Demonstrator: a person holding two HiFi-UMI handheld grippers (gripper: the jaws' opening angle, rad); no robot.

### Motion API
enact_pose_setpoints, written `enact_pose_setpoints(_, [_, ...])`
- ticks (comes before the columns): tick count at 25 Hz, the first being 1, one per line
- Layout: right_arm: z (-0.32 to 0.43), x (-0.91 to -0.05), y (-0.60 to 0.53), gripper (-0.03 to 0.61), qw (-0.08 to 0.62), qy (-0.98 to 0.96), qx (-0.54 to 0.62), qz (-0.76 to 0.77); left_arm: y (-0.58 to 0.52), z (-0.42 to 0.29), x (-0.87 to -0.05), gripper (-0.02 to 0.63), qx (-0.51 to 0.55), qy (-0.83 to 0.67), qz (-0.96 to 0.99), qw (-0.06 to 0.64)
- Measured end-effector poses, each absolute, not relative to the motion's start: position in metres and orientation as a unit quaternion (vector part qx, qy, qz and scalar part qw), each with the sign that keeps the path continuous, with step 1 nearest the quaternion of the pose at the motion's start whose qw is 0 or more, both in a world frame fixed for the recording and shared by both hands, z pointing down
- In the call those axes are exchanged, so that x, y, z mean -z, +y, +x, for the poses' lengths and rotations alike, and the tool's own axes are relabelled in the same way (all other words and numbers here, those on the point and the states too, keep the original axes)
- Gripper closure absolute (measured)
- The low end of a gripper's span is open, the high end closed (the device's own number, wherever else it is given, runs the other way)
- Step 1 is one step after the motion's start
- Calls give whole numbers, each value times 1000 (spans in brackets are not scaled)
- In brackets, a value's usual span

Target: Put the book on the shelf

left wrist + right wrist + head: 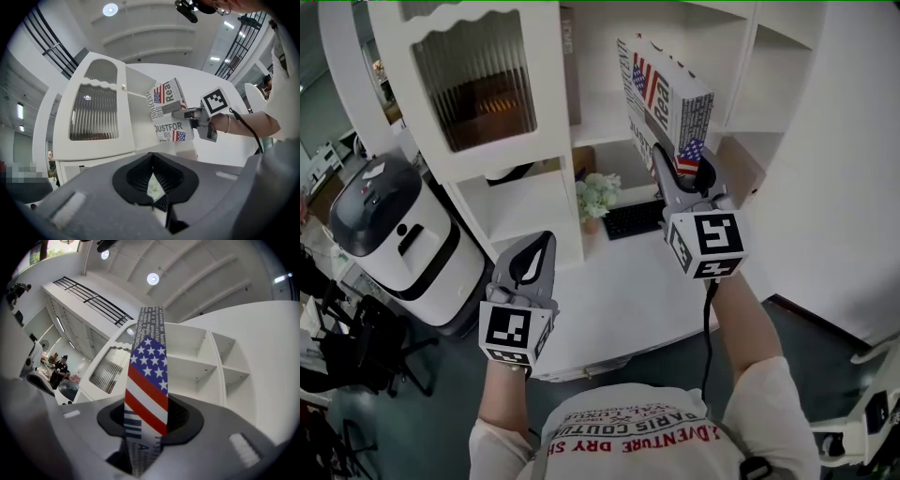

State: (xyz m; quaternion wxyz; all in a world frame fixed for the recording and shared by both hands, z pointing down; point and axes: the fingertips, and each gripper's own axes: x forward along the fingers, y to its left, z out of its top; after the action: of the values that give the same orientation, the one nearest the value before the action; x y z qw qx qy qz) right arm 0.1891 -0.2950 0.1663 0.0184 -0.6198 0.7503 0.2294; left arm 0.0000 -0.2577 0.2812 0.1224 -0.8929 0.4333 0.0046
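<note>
Head view: book [667, 98] tilted, up in front of shelf [602, 137], not yet on it. Right gripper [684, 164] clamped on lower corner only; may swing, slip, or catch shelf edge when pushed in. Left gripper [540, 246] low over desk [609, 291], jaws together, empty.

Left gripper view: shows whole cover and grip from the side.

Right gripper view: shows only book's narrow edge between jaws, open compartments behind.

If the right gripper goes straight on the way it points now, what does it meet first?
The right gripper is clamped on the book, so the book's leading edge would arrive first. It would probably meet the white shelf unit, at or near an open compartment. Depth is unclear.
</note>
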Motion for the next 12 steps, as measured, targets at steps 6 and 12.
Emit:
enact_pose_setpoints(6, [188,-135,-333,430,35,749,-244,-615,-274,9,-267,607,-9,436,-888,146])
enact_pose_setpoints(12, [188,-128,-383,430,19,758,-235,-608,-298,11,-262,607,-12,458,-876,150])
